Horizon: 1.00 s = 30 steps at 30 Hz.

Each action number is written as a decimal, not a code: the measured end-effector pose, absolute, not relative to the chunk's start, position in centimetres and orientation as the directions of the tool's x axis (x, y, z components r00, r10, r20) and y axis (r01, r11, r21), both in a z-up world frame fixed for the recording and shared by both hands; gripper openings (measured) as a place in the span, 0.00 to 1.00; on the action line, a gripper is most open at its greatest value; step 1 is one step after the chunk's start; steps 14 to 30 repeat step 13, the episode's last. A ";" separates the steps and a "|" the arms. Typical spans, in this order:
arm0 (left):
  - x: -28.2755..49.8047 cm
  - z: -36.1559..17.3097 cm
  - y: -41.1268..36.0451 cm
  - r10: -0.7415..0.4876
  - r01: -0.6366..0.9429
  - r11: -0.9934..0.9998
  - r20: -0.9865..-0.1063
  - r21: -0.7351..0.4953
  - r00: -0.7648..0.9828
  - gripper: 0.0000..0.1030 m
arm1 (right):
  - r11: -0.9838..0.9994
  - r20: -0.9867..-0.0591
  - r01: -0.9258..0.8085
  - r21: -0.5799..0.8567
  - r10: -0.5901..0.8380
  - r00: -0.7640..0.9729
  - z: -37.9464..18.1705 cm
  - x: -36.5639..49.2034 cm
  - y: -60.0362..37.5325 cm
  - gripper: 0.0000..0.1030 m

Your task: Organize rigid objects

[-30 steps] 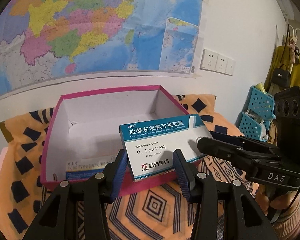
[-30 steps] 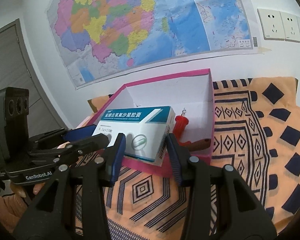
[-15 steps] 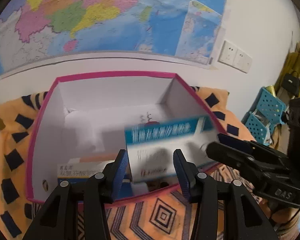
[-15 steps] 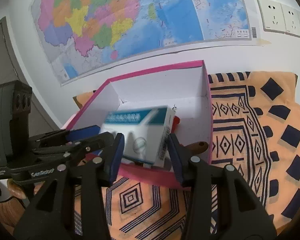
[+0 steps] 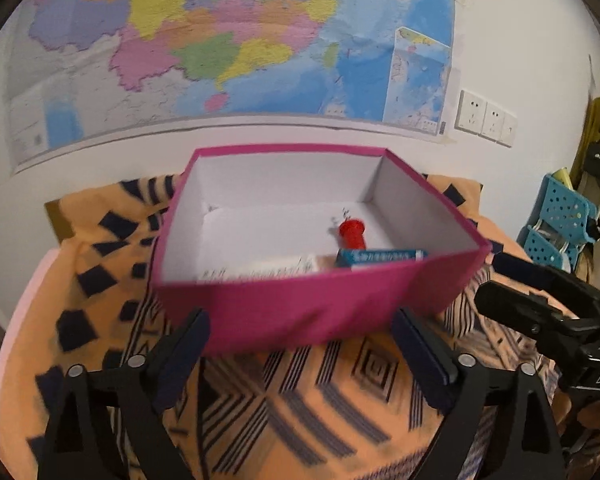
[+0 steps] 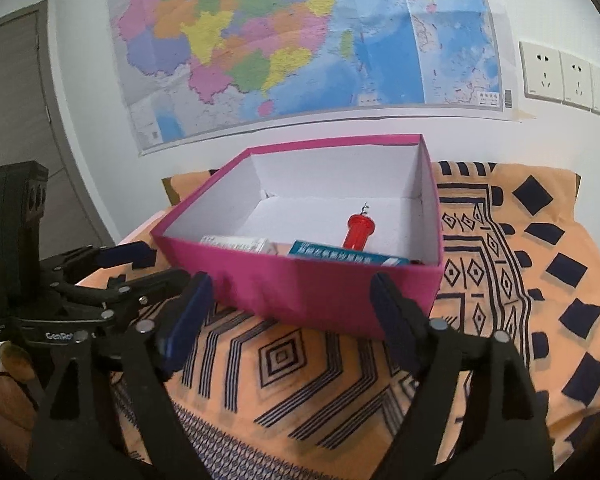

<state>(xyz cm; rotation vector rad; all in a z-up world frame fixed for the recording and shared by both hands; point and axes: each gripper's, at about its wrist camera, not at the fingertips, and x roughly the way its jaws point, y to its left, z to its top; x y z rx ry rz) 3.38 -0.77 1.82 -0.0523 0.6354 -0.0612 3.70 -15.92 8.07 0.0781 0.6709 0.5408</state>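
A pink box (image 5: 300,304) with white inner walls sits on the orange patterned cloth (image 5: 340,412). Inside it, near the front wall, lies the teal and white medicine box (image 5: 380,256), with another white carton (image 5: 260,270) beside it and a red tool (image 5: 352,234) behind. My left gripper (image 5: 304,344) hangs just in front of the box, its jaws opening with nothing between them. In the right wrist view the pink box (image 6: 320,288), the medicine box (image 6: 348,258) and the red tool (image 6: 360,232) show too. My right gripper (image 6: 292,316) is also opening, with nothing held.
A map (image 5: 220,40) hangs on the white wall behind the box, with wall sockets (image 5: 486,118) to its right. Blue perforated baskets (image 5: 560,216) stand at the far right. A grey door (image 6: 16,128) is on the left. Each gripper shows at the edge of the other's view.
Both grippers held the teal medicine box above the pink box. They have let it go, opened wide and drawn back; the medicine box now lies inside the pink box.
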 end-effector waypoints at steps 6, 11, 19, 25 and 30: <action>1.7 0.5 -0.5 -0.012 -0.018 0.999 -0.604 -0.045 0.797 0.97 | 0.866 -0.594 -0.451 0.217 0.484 0.643 6.5 2.2 -14.9 0.86; 0.9 -0.5 -0.4 -0.015 -0.034 0.997 -0.620 -0.067 0.785 0.97 | 0.876 -0.615 -0.429 0.220 0.466 0.637 5.3 1.4 -14.8 0.86; 0.7 -0.8 -0.4 -0.001 -0.055 0.996 -0.625 -0.070 0.780 0.97 | 0.879 -0.618 -0.422 0.221 0.461 0.637 5.0 1.1 -14.8 0.86; 0.7 -0.8 -0.4 -0.001 -0.055 0.996 -0.625 -0.070 0.780 0.97 | 0.879 -0.618 -0.422 0.221 0.461 0.637 5.0 1.1 -14.8 0.86; 0.7 -0.8 -0.4 -0.001 -0.055 0.996 -0.625 -0.070 0.780 0.97 | 0.879 -0.618 -0.422 0.221 0.461 0.637 5.0 1.1 -14.8 0.86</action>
